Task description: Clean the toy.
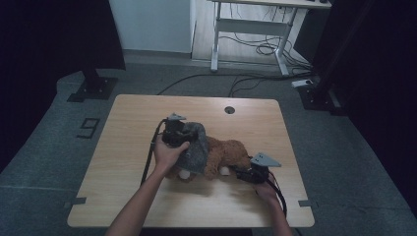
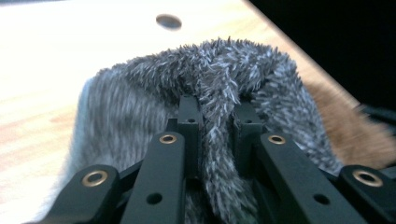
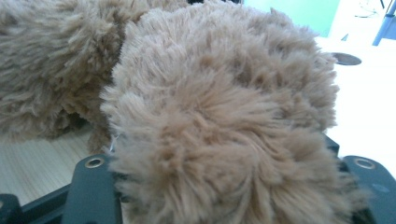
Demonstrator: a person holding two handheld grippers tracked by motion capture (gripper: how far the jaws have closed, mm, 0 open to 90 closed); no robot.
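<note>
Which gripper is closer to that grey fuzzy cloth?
Left. The left gripper pinches a fold of the grey cloth; the right gripper is at the brown plush toy's far end.

Item count, as seen from beside the desk (image 1: 123, 196):

- Plush toys: one, brown (image 1: 227, 153), lying mid-desk toward the near edge.
- Grey cloths: one, fuzzy (image 1: 196, 147), draped on the toy's left part.
- Grippers: two, a left gripper (image 1: 183, 142) and a right gripper (image 1: 237, 173).
- Holes in the desk: one (image 1: 229, 109), near the far edge.
- Desks: one here; a second desk (image 1: 255, 24) stands behind.
</note>
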